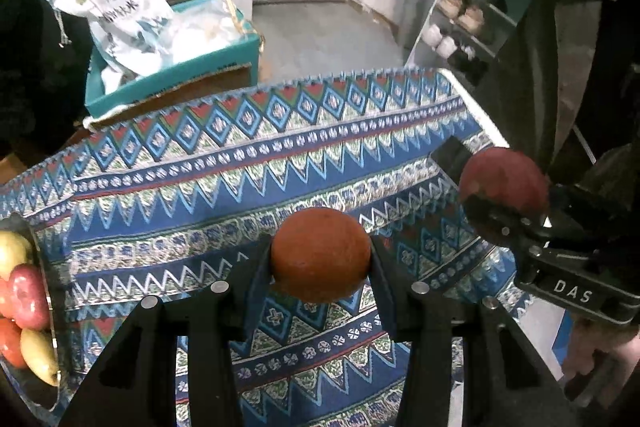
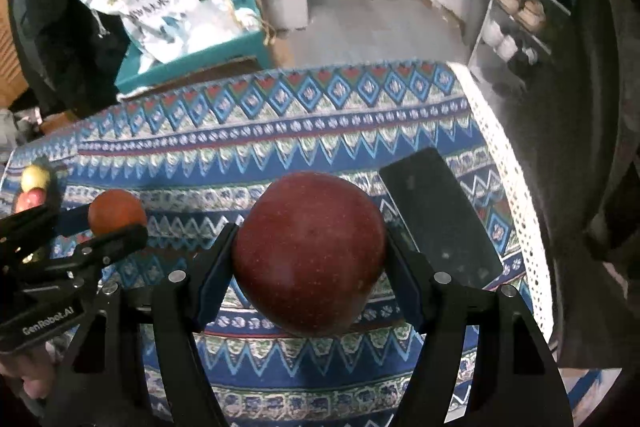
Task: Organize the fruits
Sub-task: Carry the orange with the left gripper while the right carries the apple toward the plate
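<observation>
the left gripper (image 1: 320,261) is clamped on an orange (image 1: 320,254), pads pressing its two sides at the widest part, so the round fruit likely cannot roll out. the right gripper (image 2: 309,255) is clamped the same way on a red apple (image 2: 309,253). both fruits hang clear above the patterned tablecloth (image 1: 224,163), not touching it. a flat black object (image 2: 438,223) lies on the cloth just beyond the apple. at the cloth's left edge sits a tray (image 1: 56,377) already holding yellow and red fruit (image 1: 24,297), well apart from both grippers; it is the probable destination for each held fruit.
</observation>
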Motion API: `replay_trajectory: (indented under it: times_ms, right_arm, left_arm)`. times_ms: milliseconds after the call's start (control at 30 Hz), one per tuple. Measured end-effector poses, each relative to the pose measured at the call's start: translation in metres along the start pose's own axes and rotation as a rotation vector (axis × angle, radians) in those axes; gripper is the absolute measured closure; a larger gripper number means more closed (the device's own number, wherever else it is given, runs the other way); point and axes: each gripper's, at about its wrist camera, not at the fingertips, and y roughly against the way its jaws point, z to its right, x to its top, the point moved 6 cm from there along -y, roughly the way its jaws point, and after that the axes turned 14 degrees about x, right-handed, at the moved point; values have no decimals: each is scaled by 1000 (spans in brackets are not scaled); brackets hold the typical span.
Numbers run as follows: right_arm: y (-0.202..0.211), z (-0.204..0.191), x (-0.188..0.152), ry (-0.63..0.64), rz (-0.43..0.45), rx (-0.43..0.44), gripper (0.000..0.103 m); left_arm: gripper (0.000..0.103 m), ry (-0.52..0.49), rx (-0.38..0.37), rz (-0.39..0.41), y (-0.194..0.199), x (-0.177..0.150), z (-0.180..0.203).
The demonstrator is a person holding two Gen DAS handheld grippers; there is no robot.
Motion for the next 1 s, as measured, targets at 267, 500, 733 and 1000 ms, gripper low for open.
replay_trajectory:
  times_ms: [267,500,733,1000]
  right_arm:
    - [27,-26,16,55,65,21,32]
    - [48,-47,30,97,112,44,32]
    - [64,-70,40,130,152,80,32]
    - [67,-101,45,167,165,121,32]
  left_arm:
    - [56,29,-9,69,39,11,-11]
    - [56,54,-6,118,67,16,-27]
    - [56,75,12,165,90,17,-47]
    - [56,109,5,189,105,15,-70]
